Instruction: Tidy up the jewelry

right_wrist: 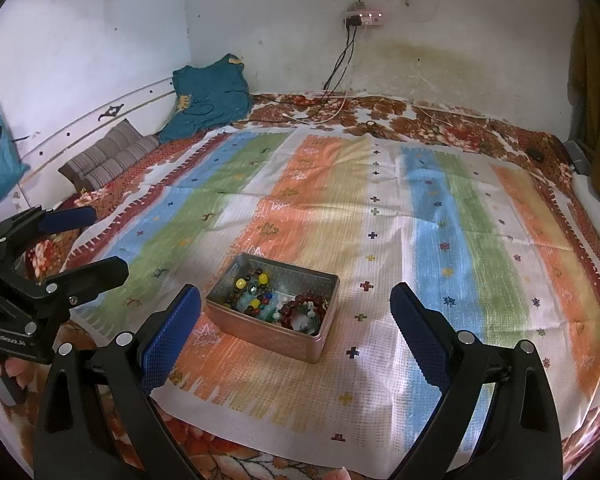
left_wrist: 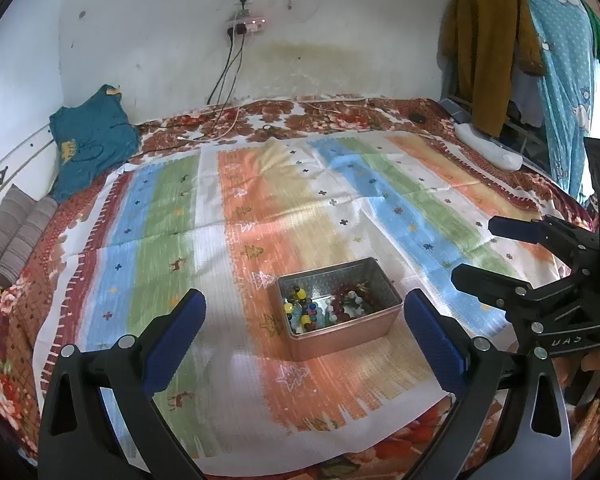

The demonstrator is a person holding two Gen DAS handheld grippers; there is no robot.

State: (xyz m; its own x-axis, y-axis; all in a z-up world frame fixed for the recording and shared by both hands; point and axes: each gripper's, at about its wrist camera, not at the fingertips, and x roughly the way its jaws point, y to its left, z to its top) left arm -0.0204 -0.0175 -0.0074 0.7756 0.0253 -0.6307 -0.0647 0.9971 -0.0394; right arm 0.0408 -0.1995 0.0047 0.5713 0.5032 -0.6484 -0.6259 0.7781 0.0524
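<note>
Metal jewelry tin (left_wrist: 342, 330) lies ahead between both wide-open, empty hand-held grippers (left_wrist: 304, 332) (right_wrist: 296, 330).

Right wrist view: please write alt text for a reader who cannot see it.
An open rectangular metal tin holding colourful bead jewelry sits on a striped multicolour cloth spread over a bed. The right gripper is open, its blue-padded fingers framing the tin from nearer the camera. The left gripper, also open, enters from the left edge.

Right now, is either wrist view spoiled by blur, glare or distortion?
Left wrist: sharp, strong fisheye bending, dark corners; the tin is readable. Right wrist: same bending, a soft bright patch on the striped cloth near the tin, nothing washed out.
</note>
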